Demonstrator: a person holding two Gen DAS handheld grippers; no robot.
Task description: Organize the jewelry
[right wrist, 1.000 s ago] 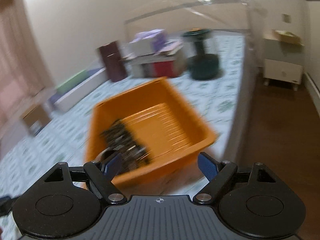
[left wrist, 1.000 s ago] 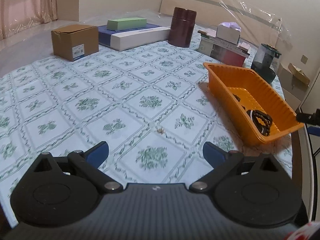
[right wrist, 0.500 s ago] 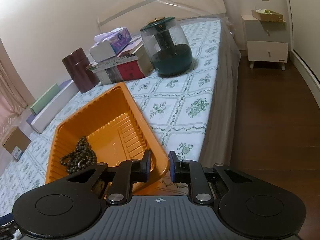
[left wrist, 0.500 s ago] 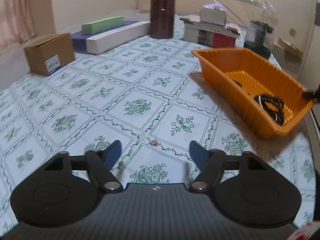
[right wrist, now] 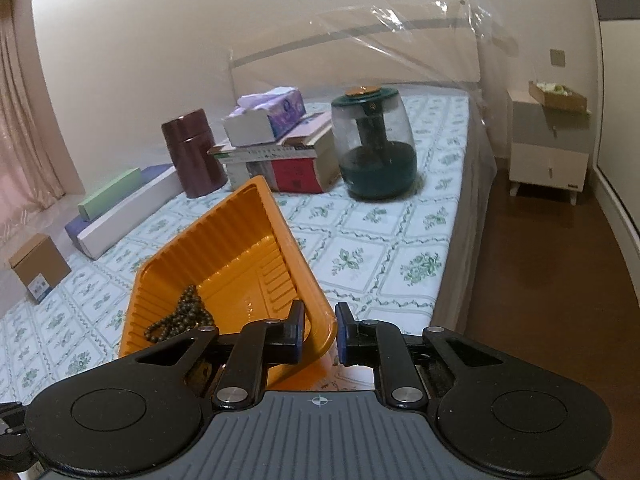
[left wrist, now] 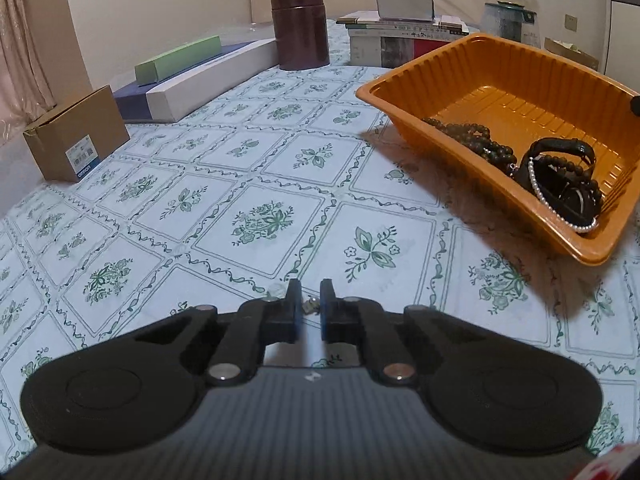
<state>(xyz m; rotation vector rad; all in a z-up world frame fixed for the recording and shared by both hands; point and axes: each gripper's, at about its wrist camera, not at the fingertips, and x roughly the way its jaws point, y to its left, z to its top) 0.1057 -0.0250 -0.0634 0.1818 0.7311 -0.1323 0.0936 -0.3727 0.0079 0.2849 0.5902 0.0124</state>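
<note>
Where a second ago both stood wide, the left fingers [left wrist: 310, 305] are closing on the earring [left wrist: 309, 306] between them on the bed; the right fingers [right wrist: 319, 331] are closing on the tray's [right wrist: 224, 236] corner.

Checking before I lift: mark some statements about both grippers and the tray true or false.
A trinket sits between the left gripper's jaws. True; they are closing on it.
The right gripper's jaws straddle the tray rim. True; they are closing on it.
The tray is empty. False: beads and a pearl strand lie inside.
The canister stands in the tray. False: it stands on the cloth beyond.
</note>
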